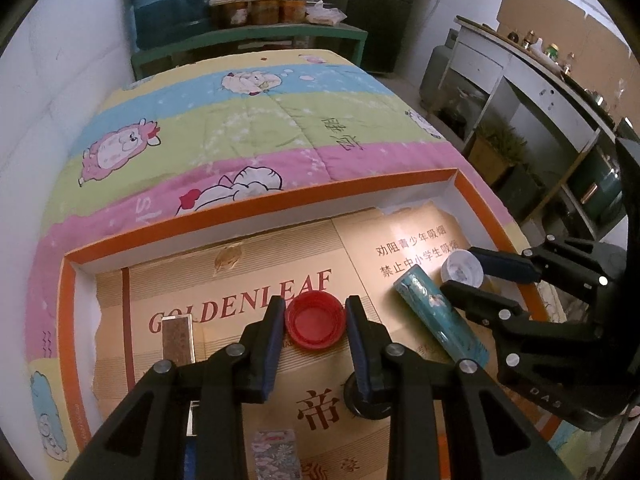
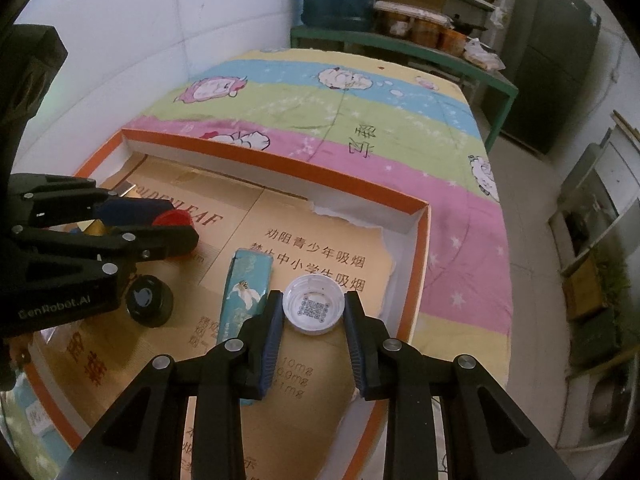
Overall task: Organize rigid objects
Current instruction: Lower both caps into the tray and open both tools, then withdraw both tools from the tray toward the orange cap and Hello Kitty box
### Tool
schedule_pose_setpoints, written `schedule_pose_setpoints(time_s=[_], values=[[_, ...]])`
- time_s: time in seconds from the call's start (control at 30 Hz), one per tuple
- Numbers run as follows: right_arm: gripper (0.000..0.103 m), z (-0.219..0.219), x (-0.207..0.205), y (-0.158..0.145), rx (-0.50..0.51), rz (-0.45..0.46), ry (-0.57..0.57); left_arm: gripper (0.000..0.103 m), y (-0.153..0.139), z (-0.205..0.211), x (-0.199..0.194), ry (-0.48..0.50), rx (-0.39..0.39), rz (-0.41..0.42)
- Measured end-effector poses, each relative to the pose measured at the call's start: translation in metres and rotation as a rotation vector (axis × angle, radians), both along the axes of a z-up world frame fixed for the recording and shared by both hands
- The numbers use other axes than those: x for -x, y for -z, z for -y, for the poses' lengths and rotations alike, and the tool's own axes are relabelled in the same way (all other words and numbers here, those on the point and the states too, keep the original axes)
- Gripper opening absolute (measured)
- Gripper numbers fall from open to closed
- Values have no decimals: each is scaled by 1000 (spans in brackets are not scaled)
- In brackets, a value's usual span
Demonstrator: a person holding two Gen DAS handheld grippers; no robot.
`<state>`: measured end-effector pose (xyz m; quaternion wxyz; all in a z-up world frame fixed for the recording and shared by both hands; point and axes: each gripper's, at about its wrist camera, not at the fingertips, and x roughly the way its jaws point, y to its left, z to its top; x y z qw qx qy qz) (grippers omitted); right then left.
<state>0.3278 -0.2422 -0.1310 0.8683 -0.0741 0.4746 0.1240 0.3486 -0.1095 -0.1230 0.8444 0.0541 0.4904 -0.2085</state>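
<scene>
My left gripper (image 1: 315,314) is shut on a red bottle cap (image 1: 315,325), open side up, over the orange-rimmed tray (image 1: 256,208). My right gripper (image 2: 313,310) is shut on a white bottle cap (image 2: 313,309) with a QR code inside; it also shows in the left wrist view (image 1: 462,267). A teal patterned box (image 1: 440,318) lies between the two grippers; it also shows in the right wrist view (image 2: 244,292). A black cap (image 2: 149,300) lies under the left gripper.
The tray is lined with tan GOLDENLEAF cardboard (image 1: 240,296) and sits on a striped cartoon quilt (image 1: 240,128). A brown slim box (image 1: 178,338) and a patterned box (image 1: 276,454) lie in the tray. Shelves (image 1: 532,92) stand to the right.
</scene>
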Motion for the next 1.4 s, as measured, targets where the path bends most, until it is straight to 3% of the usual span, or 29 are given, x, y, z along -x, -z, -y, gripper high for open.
schedule_pose_setpoints(time_s=[0.17, 0.33, 0.6, 1.4], values=[[31, 0, 1, 0, -5, 3, 3, 31, -2, 1, 3, 1, -1, 9], [33, 1, 2, 0, -8, 0, 2, 42, -3, 0, 5, 3, 6, 9], [34, 1, 7, -3, -12, 1, 10, 45, -10, -1, 9, 0, 7, 32], [35, -12, 41, -36, -44, 44, 16, 46, -54, -25, 49, -27, 72, 107]])
